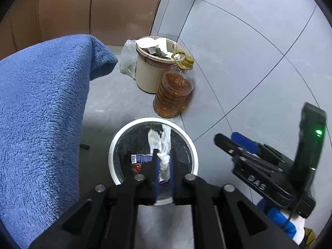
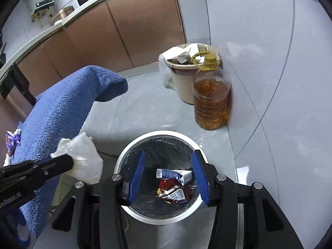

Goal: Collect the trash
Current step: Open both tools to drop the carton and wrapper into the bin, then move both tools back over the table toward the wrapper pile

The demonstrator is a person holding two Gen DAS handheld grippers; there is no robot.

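Note:
A white-rimmed trash bin [image 1: 116, 141] with a dark liner stands on the floor below both grippers; it also shows in the right wrist view [image 2: 161, 133]. Inside lie a white and blue carton [image 2: 176, 174] and red wrappers [image 2: 172, 193]. My left gripper [image 1: 164, 170] is shut on a crumpled white tissue [image 1: 161, 145] and holds it over the bin; the tissue [image 2: 83, 157] shows at the left of the right wrist view. My right gripper [image 2: 168, 178] is open and empty above the bin, and appears at the right of the left wrist view [image 1: 230, 143].
A blue towel [image 1: 41, 108] covers a surface at the left, with small trash pieces [image 2: 12, 143] on it. A cream bucket [image 1: 149, 72] full of paper and an oil bottle [image 2: 210, 99] stand behind the bin. Brown cabinets [image 2: 124, 27] line the back.

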